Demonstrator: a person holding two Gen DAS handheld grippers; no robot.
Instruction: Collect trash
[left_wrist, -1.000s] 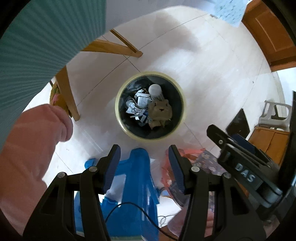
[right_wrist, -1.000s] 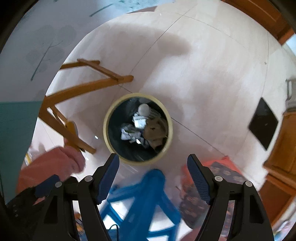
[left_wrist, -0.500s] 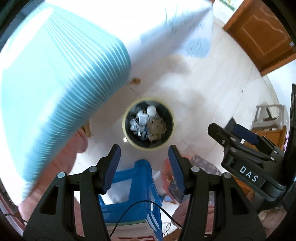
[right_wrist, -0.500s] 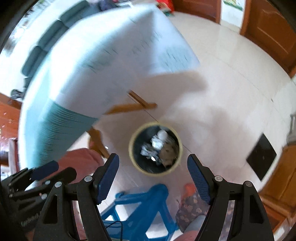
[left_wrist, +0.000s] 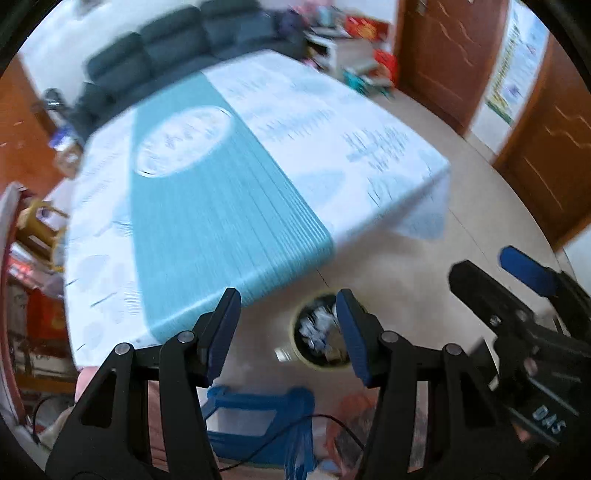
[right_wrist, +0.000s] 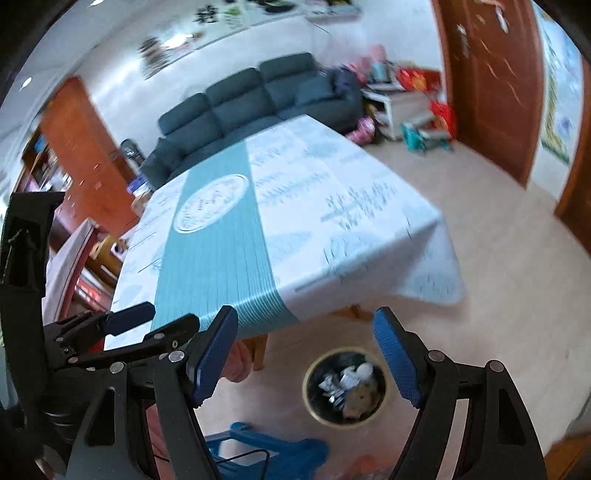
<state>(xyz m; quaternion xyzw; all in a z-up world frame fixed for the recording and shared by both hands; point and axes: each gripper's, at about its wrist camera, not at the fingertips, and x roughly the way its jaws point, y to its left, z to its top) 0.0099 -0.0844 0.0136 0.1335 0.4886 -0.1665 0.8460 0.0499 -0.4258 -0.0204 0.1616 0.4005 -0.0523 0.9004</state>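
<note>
Two grippers: the left gripper (left_wrist: 284, 332) and the right gripper (right_wrist: 306, 354) both stand with jaws apart, nothing between them; "DAS" shows on the right one's body. One table (right_wrist: 351, 206) wears a teal-and-white cloth. One trash bin (right_wrist: 345, 391), full of crumpled trash, sits on the pale floor beyond the table's near edge, beside one blue stool (right_wrist: 273, 454).

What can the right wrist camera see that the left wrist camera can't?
Only the right wrist view shows the left gripper from the side and the whole trash bin. Only the left wrist view shows the right gripper poking in. Both show the table, the dark sofa, the blue stool and open, empty fingers.
</note>
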